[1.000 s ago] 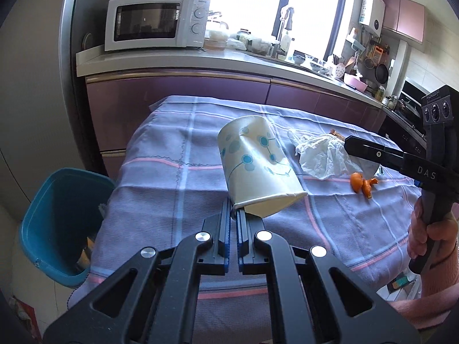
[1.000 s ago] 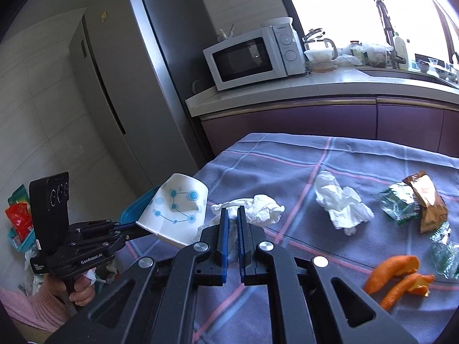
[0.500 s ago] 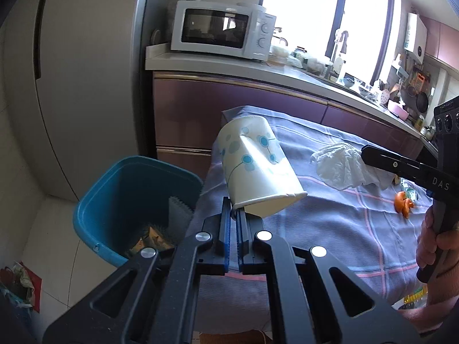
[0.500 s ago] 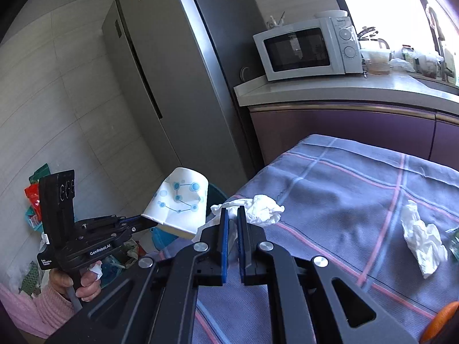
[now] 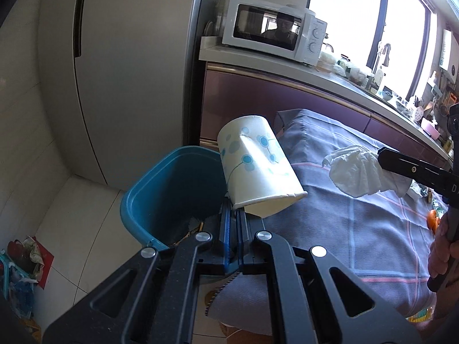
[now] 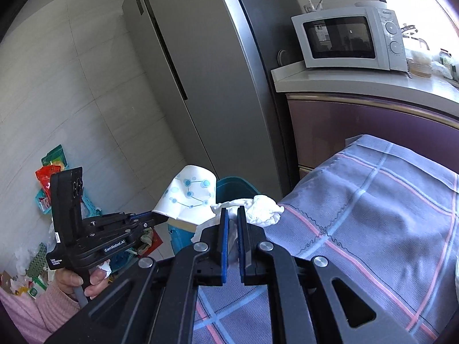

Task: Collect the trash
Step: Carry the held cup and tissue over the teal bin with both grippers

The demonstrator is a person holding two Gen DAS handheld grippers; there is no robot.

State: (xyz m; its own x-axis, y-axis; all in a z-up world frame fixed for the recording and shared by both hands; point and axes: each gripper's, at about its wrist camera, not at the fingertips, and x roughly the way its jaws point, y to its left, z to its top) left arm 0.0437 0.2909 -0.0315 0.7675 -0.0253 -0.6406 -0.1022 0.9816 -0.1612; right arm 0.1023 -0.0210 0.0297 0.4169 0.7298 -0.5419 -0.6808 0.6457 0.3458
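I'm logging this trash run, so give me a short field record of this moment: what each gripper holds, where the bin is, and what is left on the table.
left gripper: shut on paper cup, pinched at its rim
right gripper: shut on crumpled tissue
bin: teal, on the floor beside the table end, some trash inside
table: purple checked cloth
left on table: orange peel, wrappers partly hidden
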